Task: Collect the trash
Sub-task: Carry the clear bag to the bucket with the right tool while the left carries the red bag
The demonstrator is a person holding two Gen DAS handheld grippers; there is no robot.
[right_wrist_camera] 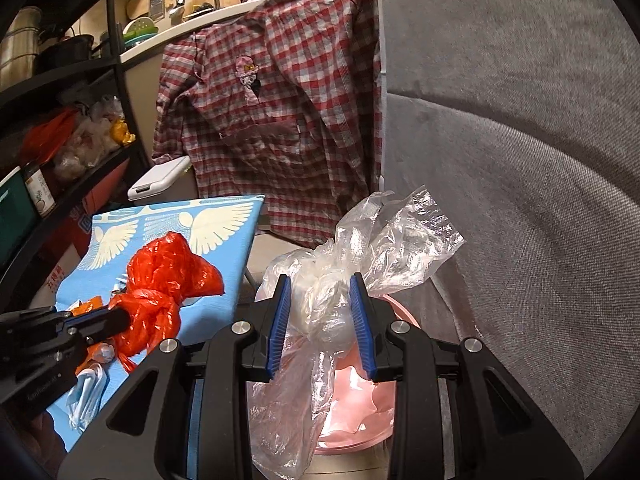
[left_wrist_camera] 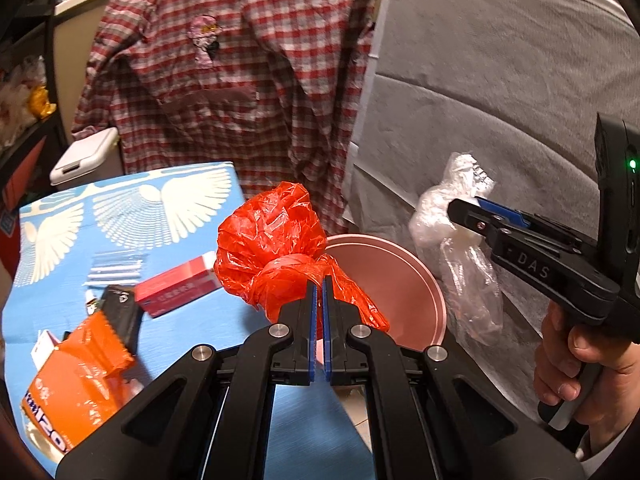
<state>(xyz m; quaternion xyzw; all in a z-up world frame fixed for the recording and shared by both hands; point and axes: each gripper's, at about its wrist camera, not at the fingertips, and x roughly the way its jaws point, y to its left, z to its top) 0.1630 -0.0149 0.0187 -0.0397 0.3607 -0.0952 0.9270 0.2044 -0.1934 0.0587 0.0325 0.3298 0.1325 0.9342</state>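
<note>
My left gripper (left_wrist_camera: 319, 284) is shut on a knotted red plastic bag (left_wrist_camera: 272, 240), held over the near edge of a pink bin (left_wrist_camera: 416, 280). From the right wrist view the same red bag (right_wrist_camera: 168, 276) hangs at the left gripper's tip, above the blue table. A crumpled clear plastic bag (right_wrist_camera: 332, 312) is pinched between the blue pads of my right gripper (right_wrist_camera: 320, 320), above the pink bin (right_wrist_camera: 352, 408). In the left wrist view the clear bag (left_wrist_camera: 452, 236) dangles from the right gripper (left_wrist_camera: 464, 206), which a hand holds at the right edge.
A blue table (left_wrist_camera: 160, 208) with white wing prints holds a red box (left_wrist_camera: 176, 286), an orange packet (left_wrist_camera: 80, 380), a black item and other scraps. A checked shirt (left_wrist_camera: 240, 72) hangs behind. A grey sofa (right_wrist_camera: 520, 160) fills the right. Shelves (right_wrist_camera: 48, 120) stand at left.
</note>
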